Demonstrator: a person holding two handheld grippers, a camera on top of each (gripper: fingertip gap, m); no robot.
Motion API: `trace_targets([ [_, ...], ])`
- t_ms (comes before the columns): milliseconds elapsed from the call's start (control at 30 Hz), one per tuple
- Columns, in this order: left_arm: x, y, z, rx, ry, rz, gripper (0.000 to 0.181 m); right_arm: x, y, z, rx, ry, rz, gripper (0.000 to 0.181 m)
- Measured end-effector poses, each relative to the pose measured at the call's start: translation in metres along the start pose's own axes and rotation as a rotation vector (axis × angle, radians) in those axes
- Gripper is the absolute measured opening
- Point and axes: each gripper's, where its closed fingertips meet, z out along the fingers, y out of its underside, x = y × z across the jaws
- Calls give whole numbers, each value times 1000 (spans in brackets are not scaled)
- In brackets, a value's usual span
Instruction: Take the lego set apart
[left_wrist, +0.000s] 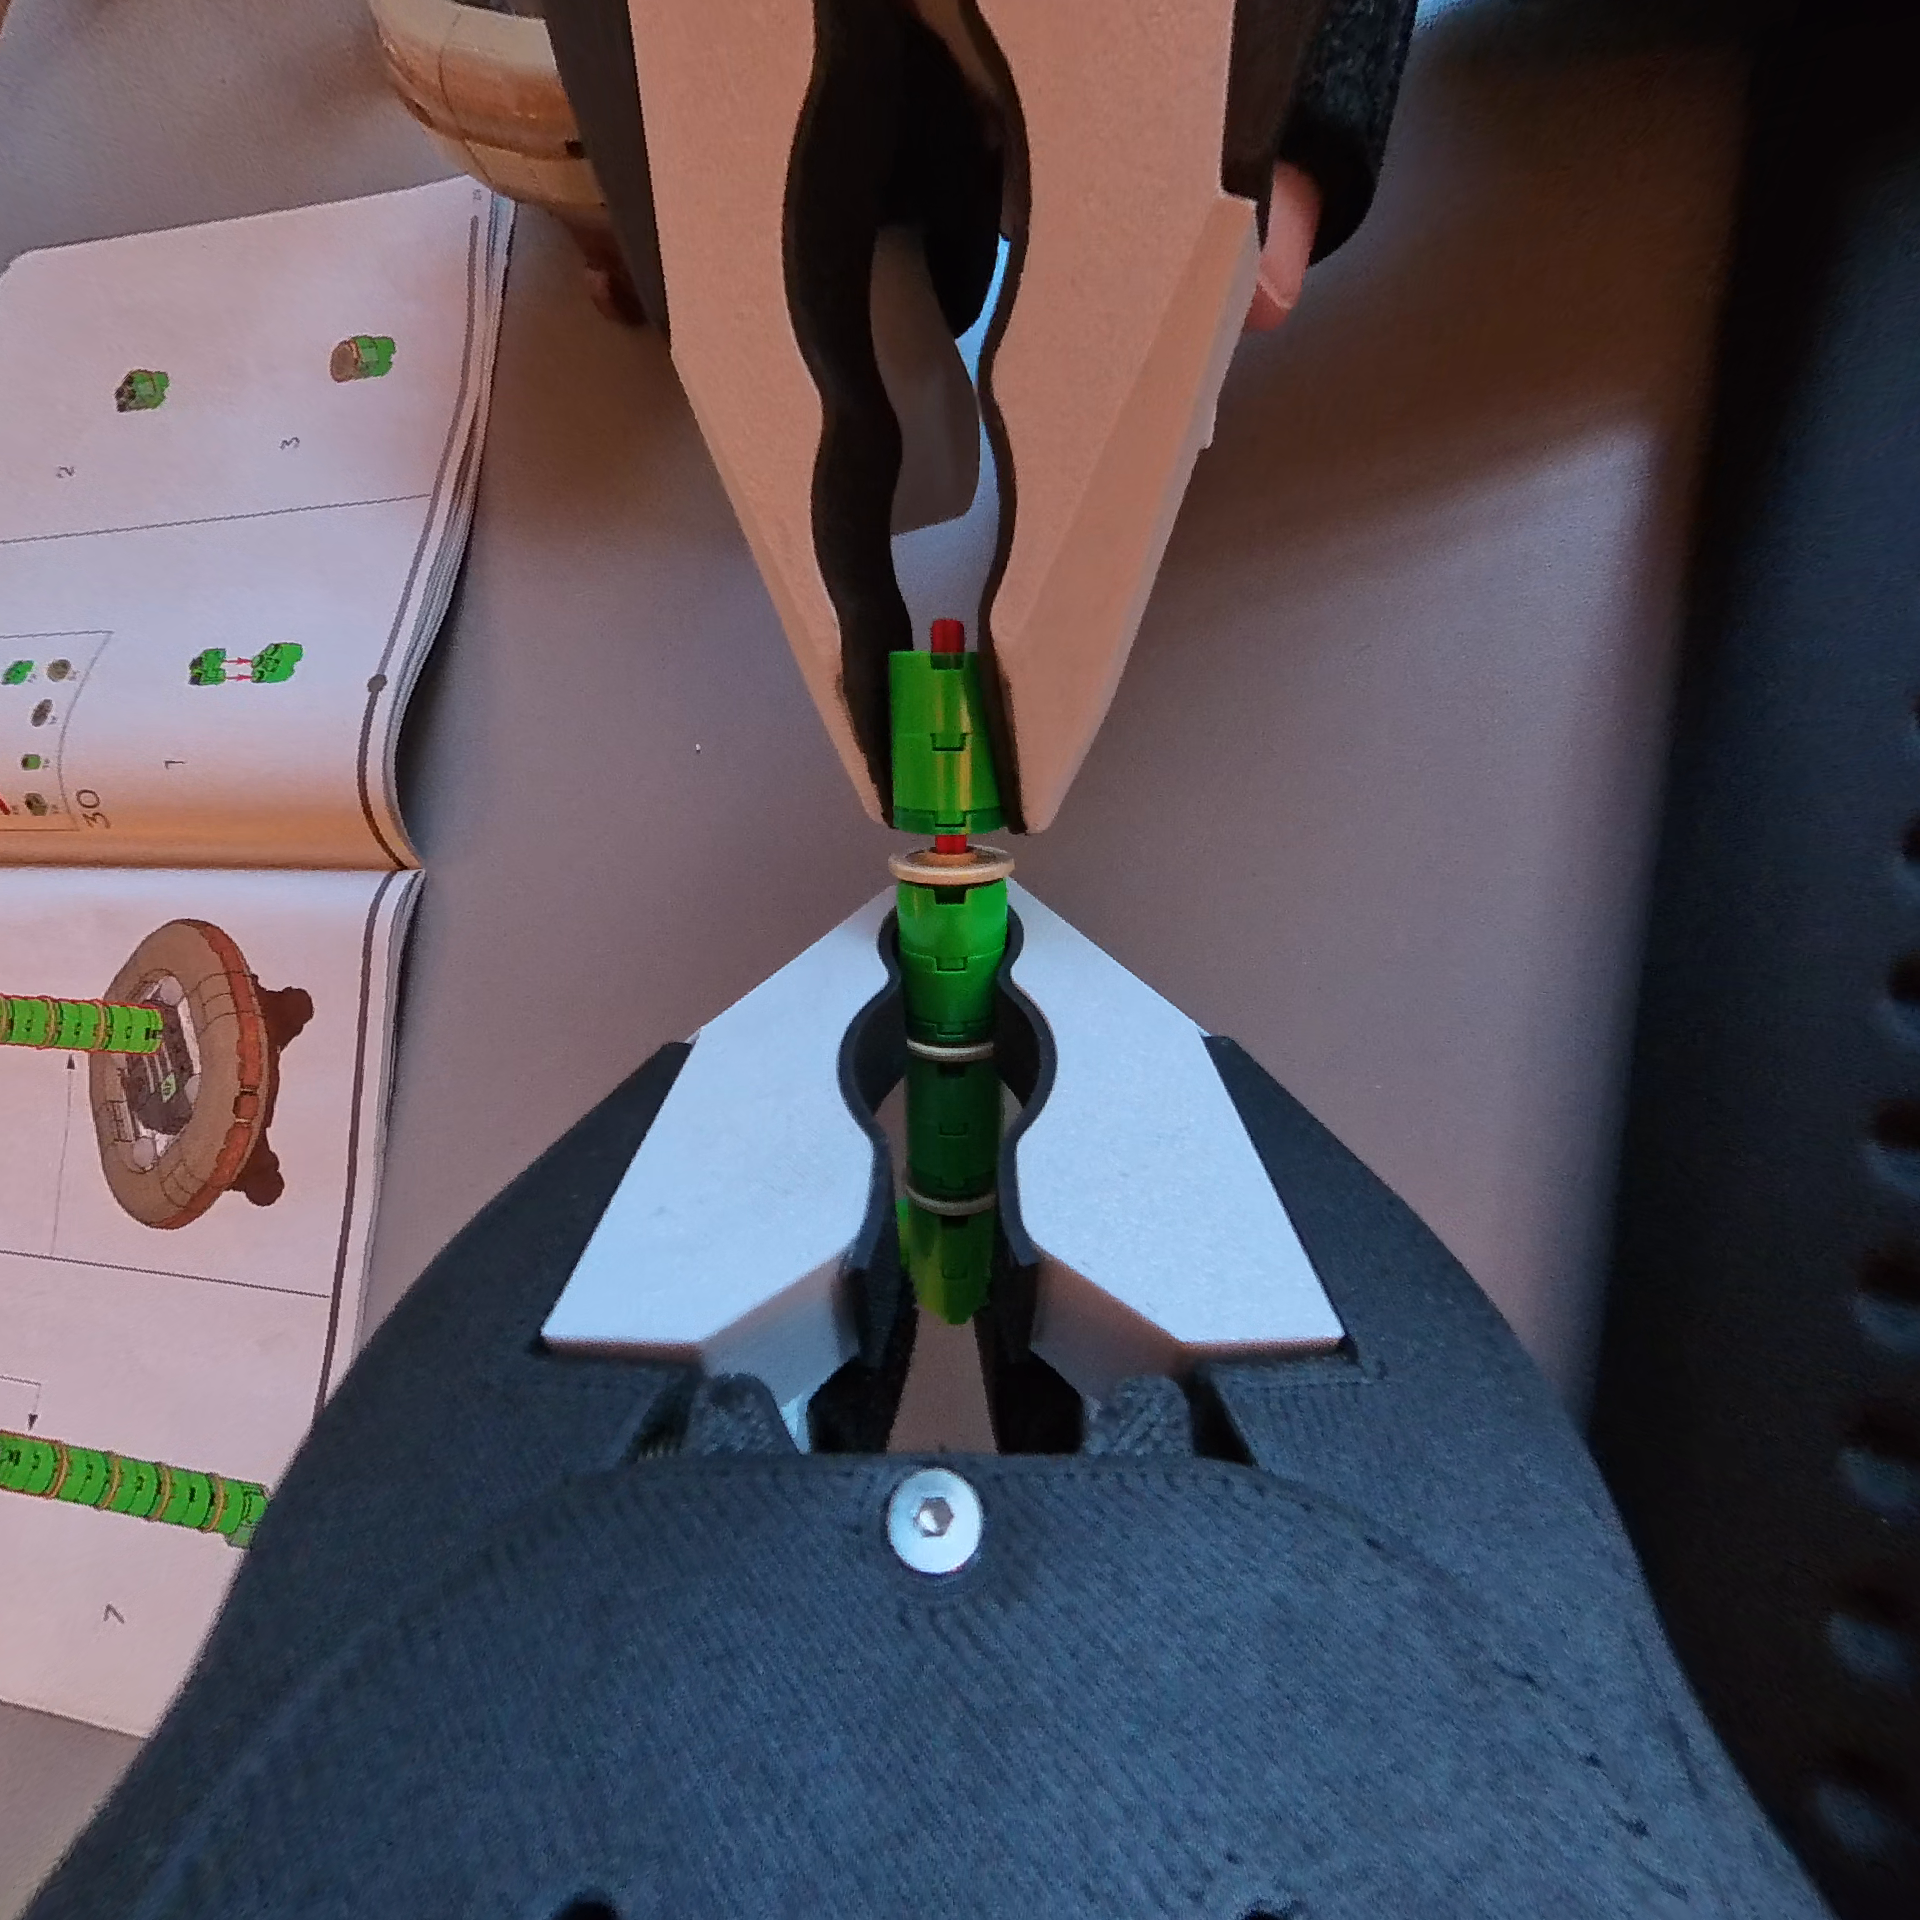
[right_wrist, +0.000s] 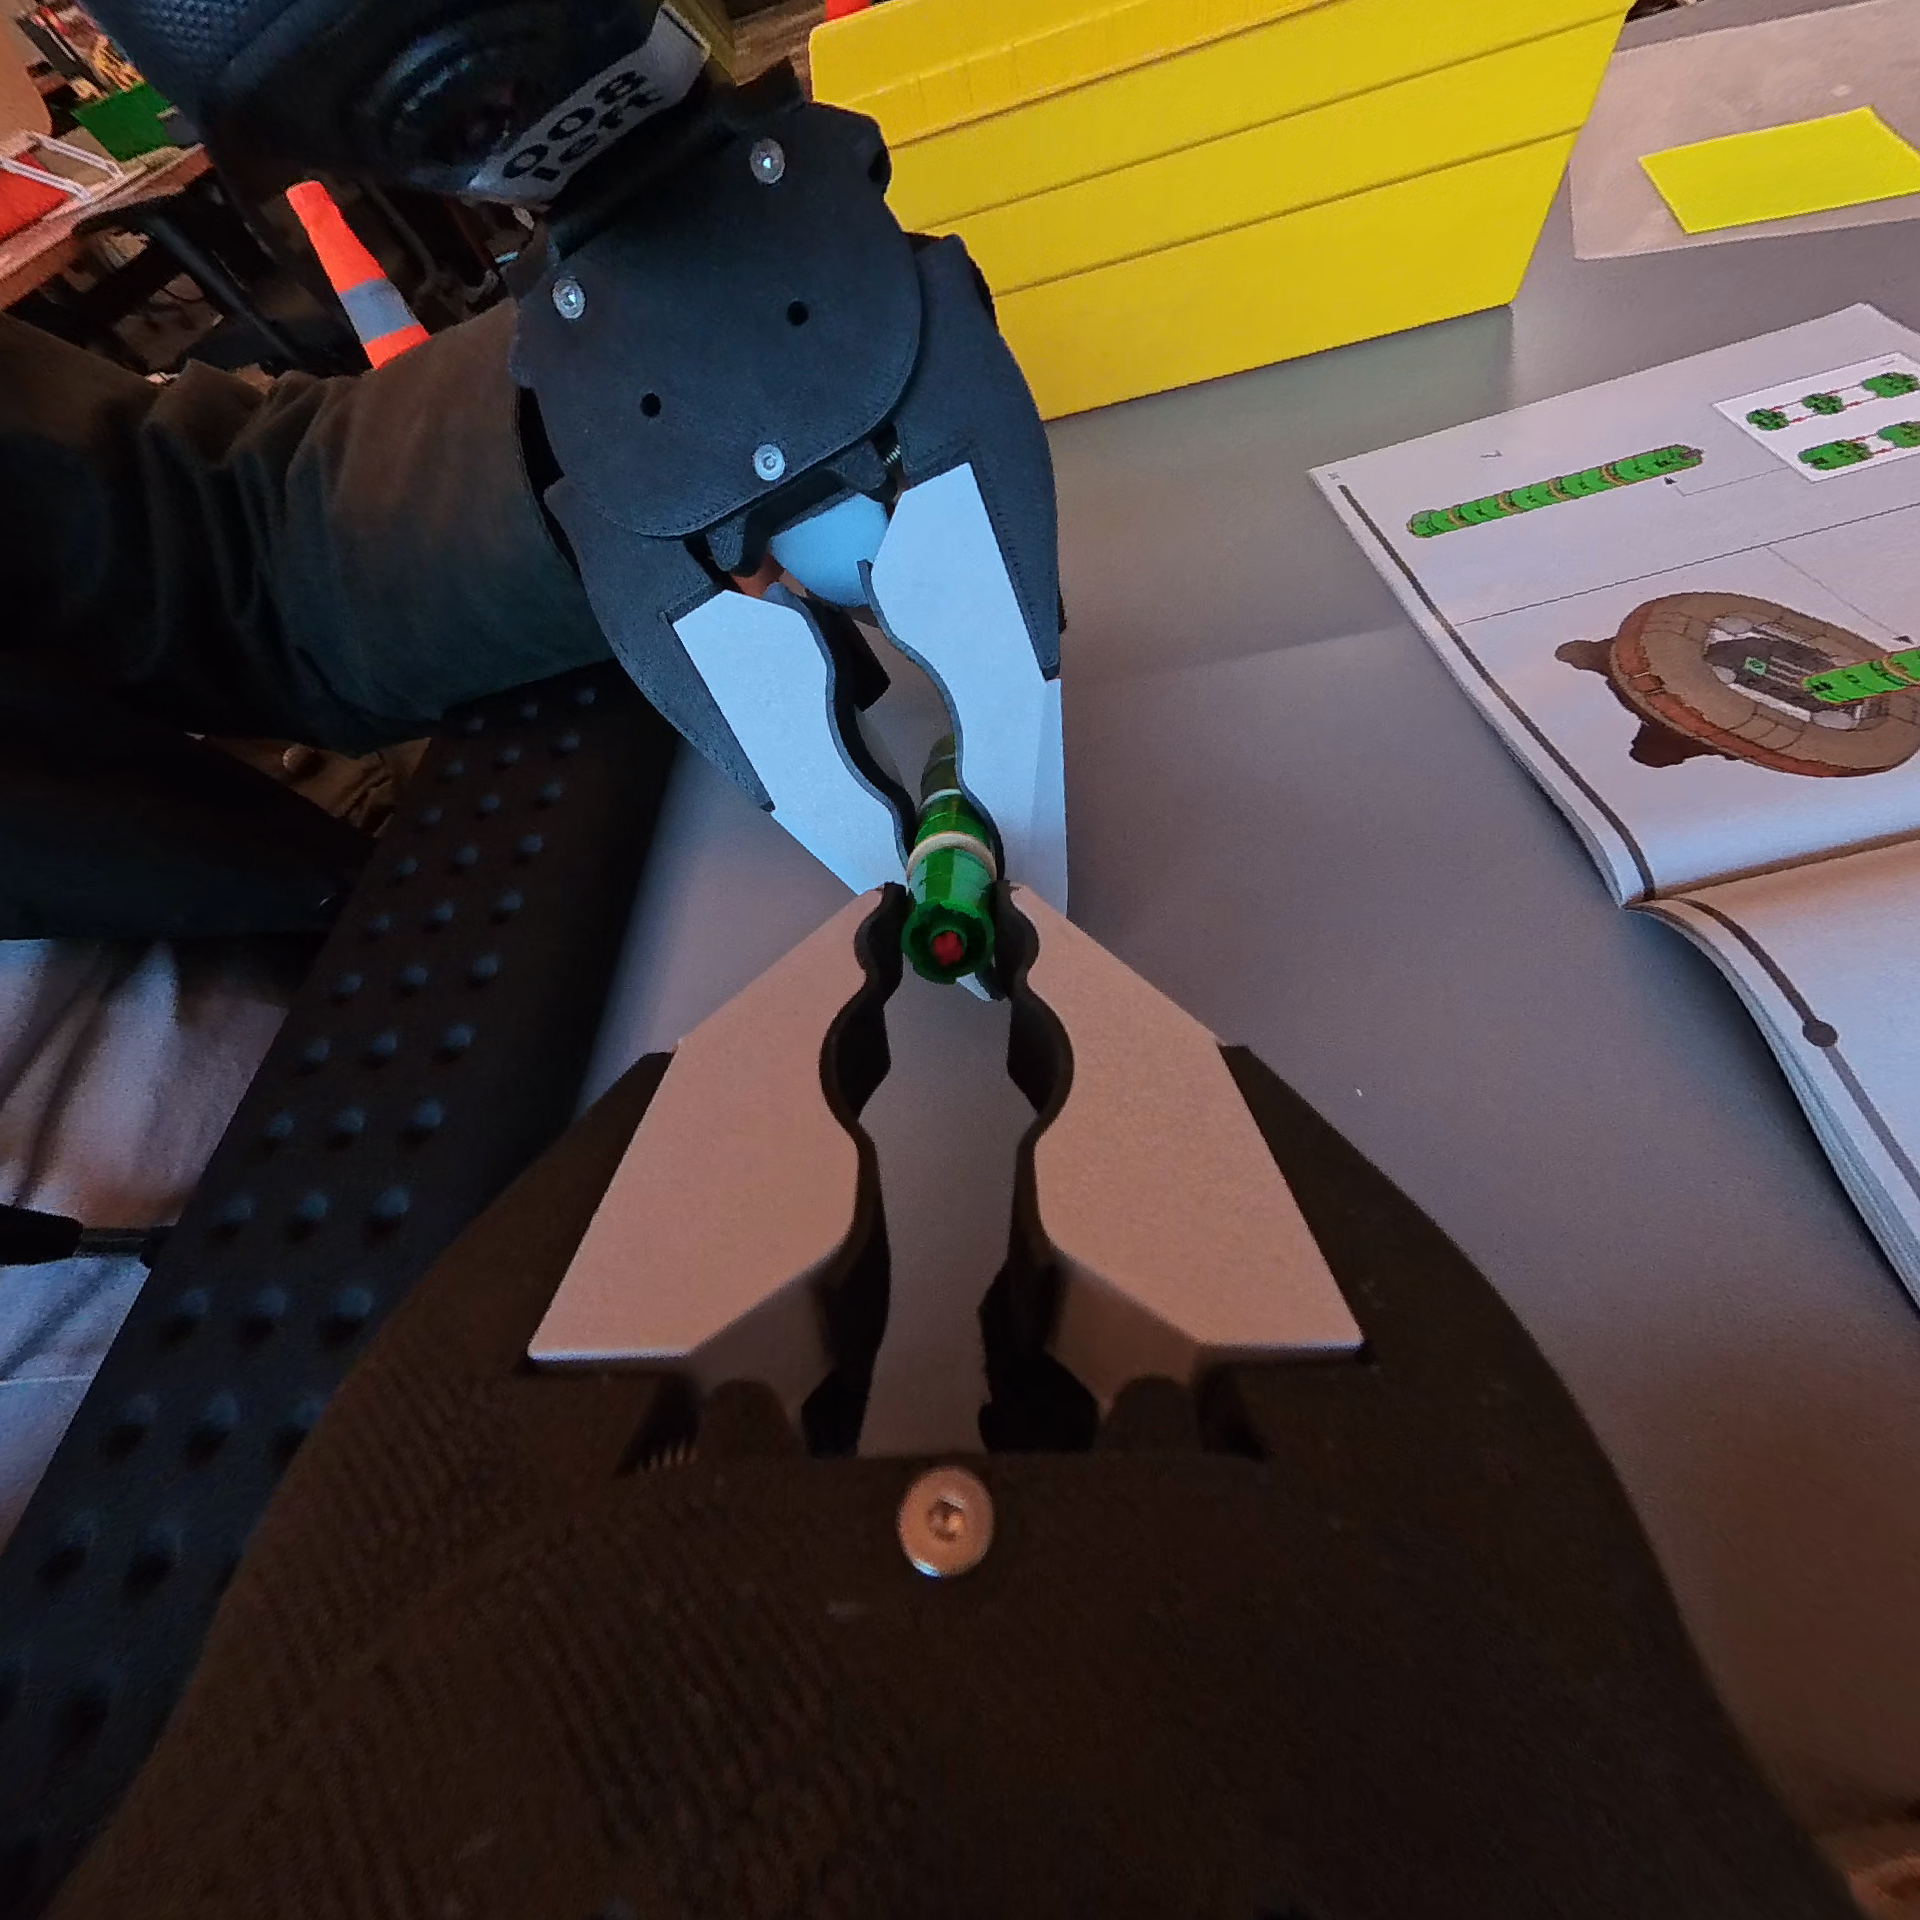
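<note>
- Green lego stalk (left_wrist: 951, 1049) w/ tan rings is lying lengthwise between the left gripper (left_wrist: 951, 914) jaws, clamped tight, above the grey table (left_wrist: 1351, 727).
- Right gripper (left_wrist: 945, 821) is pinching the end segment (left_wrist: 943, 743); red axle (left_wrist: 947, 844) is showing in the gap.
- Writing: step nos. on the open instruction booklet (left_wrist: 208, 582); label on the left gripper body in the right wrist view, not copied.
- Only the right view is showing yellow bins (right_wrist: 1195, 187), traffic cone (right_wrist: 358, 281); only the left view is showing a tan round model (left_wrist: 488, 104).

Workshop or lab: grey bench (right_wrist: 1299, 727), yellow bins (right_wrist: 1195, 187) at 12 o'clock, orange traffic cone (right_wrist: 353, 281) and cluttered tables at 10.
</note>
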Motion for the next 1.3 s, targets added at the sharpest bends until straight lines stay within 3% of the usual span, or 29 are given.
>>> trace_targets([
  [533, 4, 8, 5, -55, 3, 35, 9, 0, 14, 7, -76, 5, -16, 15],
  [1300, 4, -21, -11, 50, -17, 55, 8, -10, -4, -15, -67, -41, -83, 16],
])
